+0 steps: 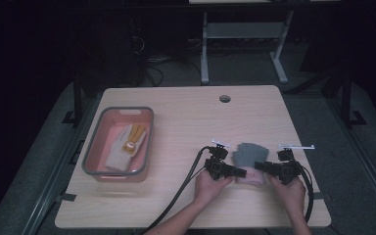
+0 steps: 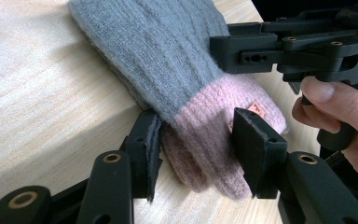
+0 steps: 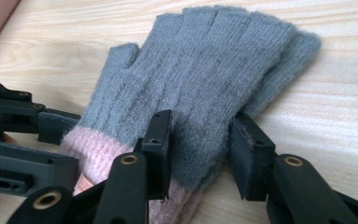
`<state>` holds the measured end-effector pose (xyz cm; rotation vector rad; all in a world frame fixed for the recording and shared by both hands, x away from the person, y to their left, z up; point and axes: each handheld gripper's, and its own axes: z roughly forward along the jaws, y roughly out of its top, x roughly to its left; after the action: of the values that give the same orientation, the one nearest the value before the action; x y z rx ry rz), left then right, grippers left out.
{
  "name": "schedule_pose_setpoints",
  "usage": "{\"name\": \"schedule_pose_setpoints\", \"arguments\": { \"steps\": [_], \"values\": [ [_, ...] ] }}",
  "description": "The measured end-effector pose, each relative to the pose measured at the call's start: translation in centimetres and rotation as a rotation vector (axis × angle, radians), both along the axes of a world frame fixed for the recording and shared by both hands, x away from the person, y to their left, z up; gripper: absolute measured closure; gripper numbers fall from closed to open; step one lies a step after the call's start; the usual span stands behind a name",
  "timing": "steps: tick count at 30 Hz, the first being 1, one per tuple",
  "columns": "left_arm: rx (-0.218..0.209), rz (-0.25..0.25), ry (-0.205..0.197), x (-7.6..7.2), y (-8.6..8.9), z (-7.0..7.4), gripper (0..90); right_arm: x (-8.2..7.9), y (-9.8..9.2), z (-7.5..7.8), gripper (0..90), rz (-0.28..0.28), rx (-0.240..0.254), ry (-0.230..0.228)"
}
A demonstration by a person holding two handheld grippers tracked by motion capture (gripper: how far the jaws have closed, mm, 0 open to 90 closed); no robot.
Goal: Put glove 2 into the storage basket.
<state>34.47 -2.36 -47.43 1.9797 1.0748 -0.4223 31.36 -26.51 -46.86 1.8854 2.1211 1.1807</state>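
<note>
glove tag (image 2: 256,109) unreadable, no legible text

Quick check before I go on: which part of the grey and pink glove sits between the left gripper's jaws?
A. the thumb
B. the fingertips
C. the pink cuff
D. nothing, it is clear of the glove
C: in the left gripper view the left gripper straddles the pink cuff of the glove.

Tray (image 1: 92,152) with gloves (image 1: 127,147), left

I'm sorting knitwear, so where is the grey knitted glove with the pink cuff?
The grey knitted glove with the pink cuff lies on the table's near right part, between both grippers.
</note>
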Motion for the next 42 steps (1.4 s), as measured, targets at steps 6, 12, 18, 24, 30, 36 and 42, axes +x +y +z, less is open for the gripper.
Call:
{"name": "schedule_pose_setpoints", "arguments": {
  "steps": [6,12,18,24,30,36,42],
  "values": [
    [-0.055,0.015,0.026,0.1,0.5,-0.5,59.4,-0.2,-0.5,-0.3,71.6,0.021,0.081,0.006],
    [-0.06,0.017,0.015,0.1,0.5,-0.4,65.4,-0.3,-0.4,-0.2,75.0,0.027,0.083,-0.001],
    [-0.06,0.012,0.012,0.1,0.7,-0.2,67.4,-0.4,-0.3,0.0,75.8,0.029,0.077,-0.006],
    [-0.061,0.008,0.008,0.2,1.0,0.0,68.4,-0.6,0.0,0.3,76.4,0.037,0.07,-0.011],
    [-0.066,0.009,0.006,0.1,1.3,0.2,68.7,-0.6,0.3,0.4,76.4,0.043,0.07,-0.015],
    [-0.064,0.004,-0.007,0.2,1.7,0.7,68.7,-0.6,0.6,0.9,76.5,0.04,0.079,-0.023],
    [-0.062,0.002,-0.012,0.2,2.3,1.0,68.7,-0.6,1.0,1.1,76.5,0.053,0.083,-0.019]
  ]
}}
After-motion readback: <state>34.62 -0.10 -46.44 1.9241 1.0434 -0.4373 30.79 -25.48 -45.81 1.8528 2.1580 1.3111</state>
